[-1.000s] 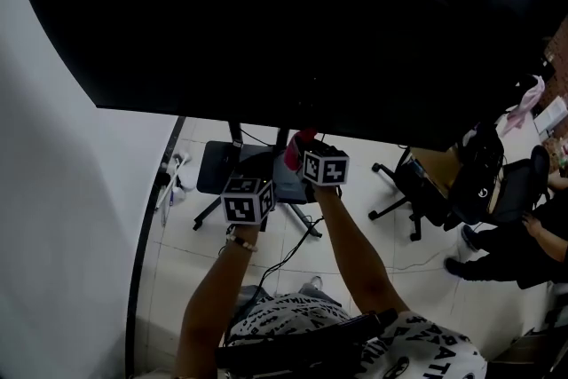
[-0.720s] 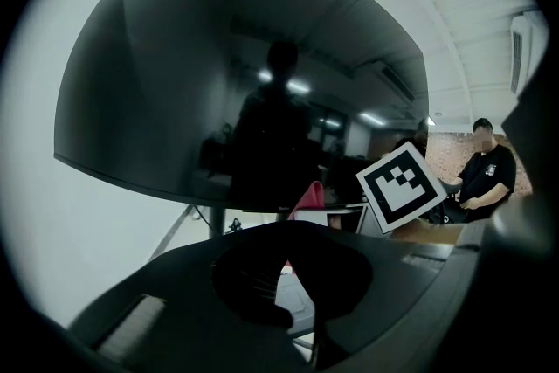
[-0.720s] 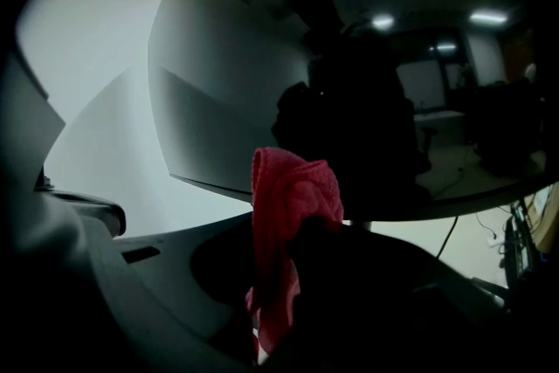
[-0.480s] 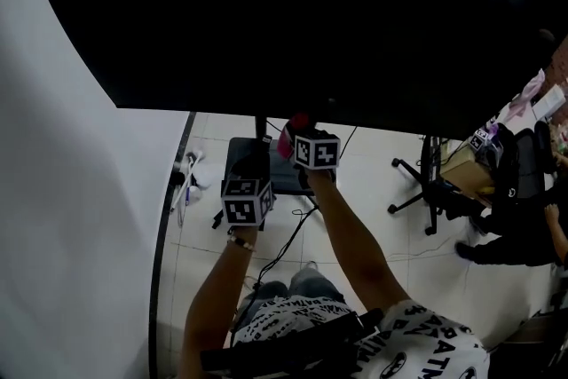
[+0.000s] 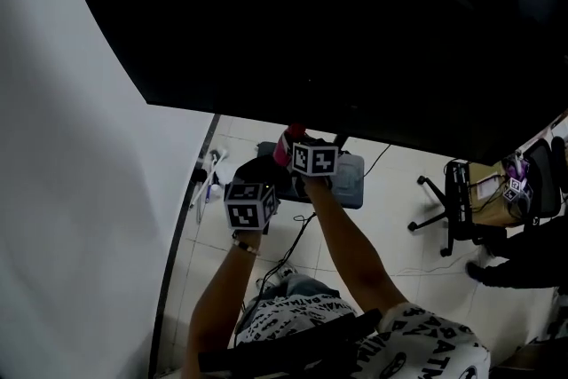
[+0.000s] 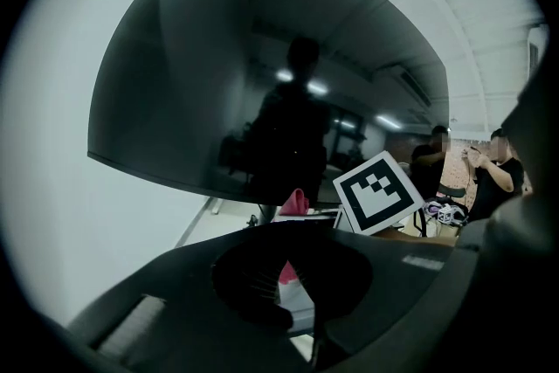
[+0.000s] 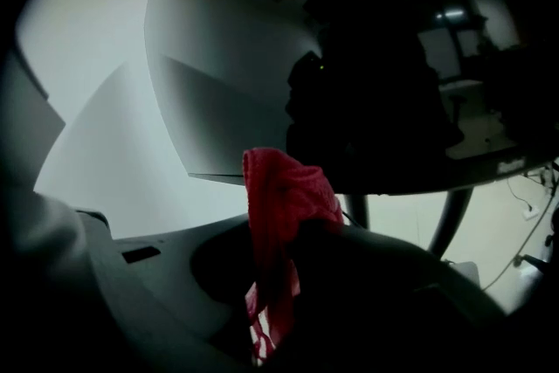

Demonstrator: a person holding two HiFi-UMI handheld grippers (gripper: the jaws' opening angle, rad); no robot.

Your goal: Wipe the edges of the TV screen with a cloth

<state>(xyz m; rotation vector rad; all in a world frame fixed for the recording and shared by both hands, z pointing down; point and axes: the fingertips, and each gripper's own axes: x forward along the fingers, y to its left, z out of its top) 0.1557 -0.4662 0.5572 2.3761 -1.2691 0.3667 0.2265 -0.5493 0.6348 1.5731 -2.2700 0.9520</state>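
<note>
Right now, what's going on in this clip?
A person stands under a large dark TV screen with a gripper in each hand. The right gripper is shut on a pink cloth, raised to the screen's bottom edge; whether the cloth touches it is unclear. The left gripper hangs lower beside it, jaws together and holding nothing.

TV screen (image 5: 355,13) glossy, reflective; cloth (image 7: 281,198) rough-knit fabric; floor (image 5: 399,191) smooth tile.
</note>
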